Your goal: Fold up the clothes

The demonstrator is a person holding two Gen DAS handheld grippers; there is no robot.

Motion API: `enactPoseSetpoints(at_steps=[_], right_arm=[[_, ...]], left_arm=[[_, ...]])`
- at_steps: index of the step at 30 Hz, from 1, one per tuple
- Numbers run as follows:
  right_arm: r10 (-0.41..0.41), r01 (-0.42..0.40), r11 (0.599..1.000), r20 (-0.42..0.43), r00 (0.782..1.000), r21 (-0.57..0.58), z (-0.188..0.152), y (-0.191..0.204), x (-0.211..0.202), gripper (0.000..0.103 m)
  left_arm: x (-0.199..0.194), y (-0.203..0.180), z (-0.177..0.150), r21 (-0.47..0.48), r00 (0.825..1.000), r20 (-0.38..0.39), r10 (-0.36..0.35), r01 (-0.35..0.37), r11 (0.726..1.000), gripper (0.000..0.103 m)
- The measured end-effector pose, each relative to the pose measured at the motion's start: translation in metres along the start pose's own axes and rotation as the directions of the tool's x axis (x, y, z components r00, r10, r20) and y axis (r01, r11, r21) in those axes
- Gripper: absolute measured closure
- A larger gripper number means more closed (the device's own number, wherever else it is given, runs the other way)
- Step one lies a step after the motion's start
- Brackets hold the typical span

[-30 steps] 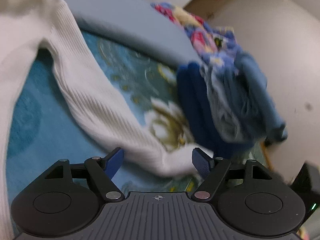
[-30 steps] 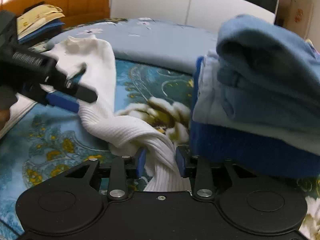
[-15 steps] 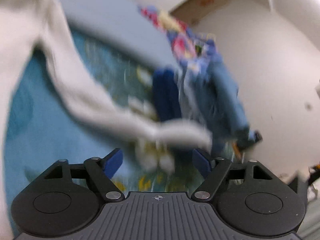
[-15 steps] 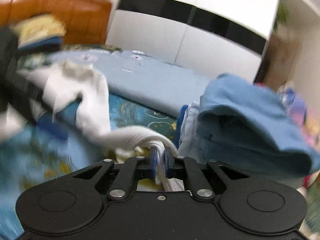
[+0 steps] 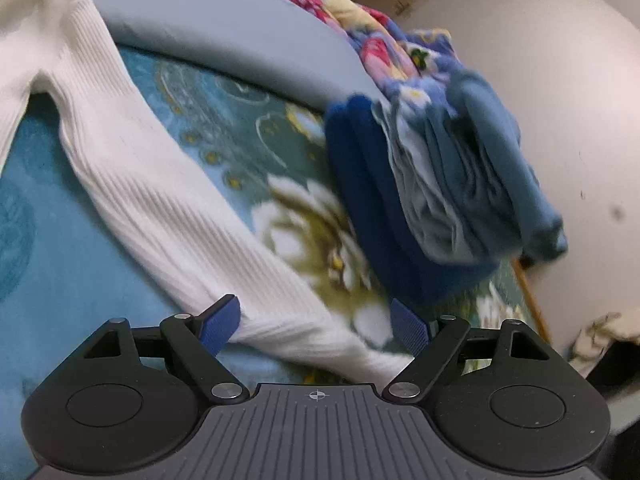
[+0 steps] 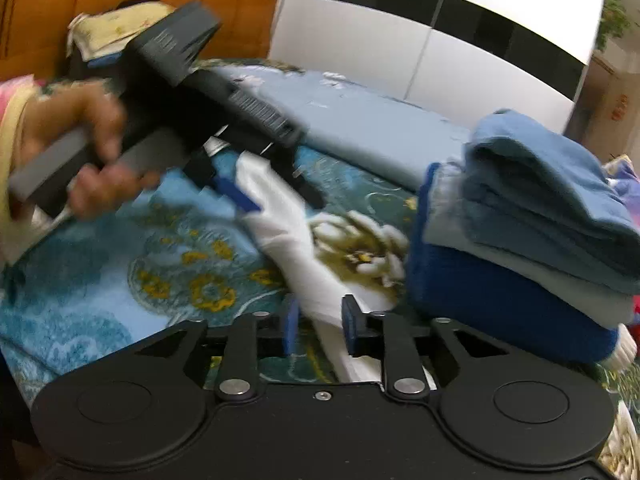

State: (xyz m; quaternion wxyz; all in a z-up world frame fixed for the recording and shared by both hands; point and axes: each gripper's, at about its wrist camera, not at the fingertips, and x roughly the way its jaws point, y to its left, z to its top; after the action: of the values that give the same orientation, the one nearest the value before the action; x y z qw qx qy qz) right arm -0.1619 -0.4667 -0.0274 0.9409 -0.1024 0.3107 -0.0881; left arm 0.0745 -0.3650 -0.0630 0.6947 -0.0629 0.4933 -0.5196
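Observation:
A white ribbed sweater lies on the bed, its sleeve stretched diagonally toward both grippers. My left gripper is open wide, and the sleeve passes between its blue pads without being pinched. In the right wrist view a hand holds that left gripper over the sleeve. My right gripper straddles the sleeve's cuff end. Its jaws are opening, and a gap shows beside the left pad.
A stack of folded blue clothes sits just right of the sleeve. The teal floral bedspread, a grey-blue folded quilt and a bright floral cloth lie around. A wooden headboard and a white wardrobe stand behind.
Half a second ago the right jaws were pinched on the sleeve's cuff; now they have parted. The bunched sleeve has been drawn out straight. The left gripper now hangs over the sleeve.

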Motion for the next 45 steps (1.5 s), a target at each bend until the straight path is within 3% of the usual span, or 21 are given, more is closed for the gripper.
enactPoseSetpoints(at_steps=[4, 7, 12, 18, 21, 27, 29, 31, 32, 36, 38, 41, 43, 45], right_arm=[[-0.044, 0.044, 0.999, -0.004, 0.999, 0.027, -0.006, -0.018, 0.002, 0.072], [-0.048, 0.050, 0.997, -0.047, 0.998, 0.058, -0.014, -0.032, 0.007, 0.065], [-0.013, 0.022, 0.988, -0.060, 0.998, 0.155, -0.029, -0.046, 0.005, 0.063], [0.138, -0.127, 0.974, -0.045, 0.989, 0.185, -0.028, -0.031, 0.000, 0.056], [0.143, -0.128, 0.977, -0.078, 0.987, 0.169, -0.031, -0.024, 0.009, 0.056], [0.197, -0.166, 0.953, -0.101, 0.975, 0.254, -0.037, -0.028, 0.014, 0.056], [0.212, -0.179, 0.950, -0.105, 0.972, 0.255, -0.038, -0.026, 0.012, 0.073], [0.209, -0.181, 0.955, -0.101, 0.973, 0.235, -0.037, -0.023, 0.009, 0.082], [0.203, -0.178, 0.959, -0.098, 0.974, 0.218, -0.036, -0.021, 0.007, 0.091], [0.123, -0.115, 0.988, -0.075, 0.990, 0.100, -0.028, -0.013, -0.006, 0.092], [-0.035, 0.035, 0.999, -0.015, 0.999, -0.040, -0.022, -0.006, -0.015, 0.093], [-0.215, 0.232, 0.940, 0.095, 0.972, -0.249, -0.017, 0.008, -0.024, 0.092], [-0.203, 0.212, 0.939, 0.064, 0.977, -0.272, -0.019, 0.010, -0.019, 0.092], [-0.150, 0.142, 0.956, -0.011, 0.989, -0.257, -0.028, 0.012, -0.011, 0.092]], left_arm=[[-0.013, 0.010, -0.019, -0.056, 0.989, -0.094, -0.118, 0.113, 0.992, 0.021], [-0.022, 0.019, -0.028, -0.100, 0.984, -0.097, -0.152, 0.142, 0.985, 0.021], [-0.041, 0.021, -0.023, -0.127, 0.986, -0.040, -0.165, 0.159, 0.979, 0.021], [-0.054, 0.019, -0.013, -0.136, 0.987, 0.022, -0.159, 0.161, 0.978, 0.015], [-0.058, 0.020, -0.013, -0.144, 0.987, 0.032, -0.156, 0.159, 0.977, 0.015], [-0.067, 0.030, -0.016, -0.178, 0.987, 0.057, -0.152, 0.160, 0.971, 0.013], [-0.070, 0.032, -0.016, -0.185, 0.987, 0.065, -0.149, 0.158, 0.970, 0.013], [-0.071, 0.035, -0.017, -0.195, 0.986, 0.072, -0.148, 0.159, 0.968, 0.012], [-0.072, 0.036, -0.018, -0.201, 0.986, 0.075, -0.149, 0.162, 0.966, 0.012], [-0.074, 0.038, -0.021, -0.212, 0.985, 0.082, -0.149, 0.164, 0.963, 0.012], [-0.074, 0.038, -0.022, -0.216, 0.985, 0.084, -0.150, 0.165, 0.962, 0.012], [-0.073, 0.039, -0.024, -0.224, 0.985, 0.082, -0.150, 0.165, 0.961, 0.012], [-0.072, 0.040, -0.026, -0.231, 0.985, 0.080, -0.151, 0.166, 0.959, 0.012], [-0.071, 0.040, -0.028, -0.236, 0.985, 0.077, -0.153, 0.167, 0.957, 0.012]])
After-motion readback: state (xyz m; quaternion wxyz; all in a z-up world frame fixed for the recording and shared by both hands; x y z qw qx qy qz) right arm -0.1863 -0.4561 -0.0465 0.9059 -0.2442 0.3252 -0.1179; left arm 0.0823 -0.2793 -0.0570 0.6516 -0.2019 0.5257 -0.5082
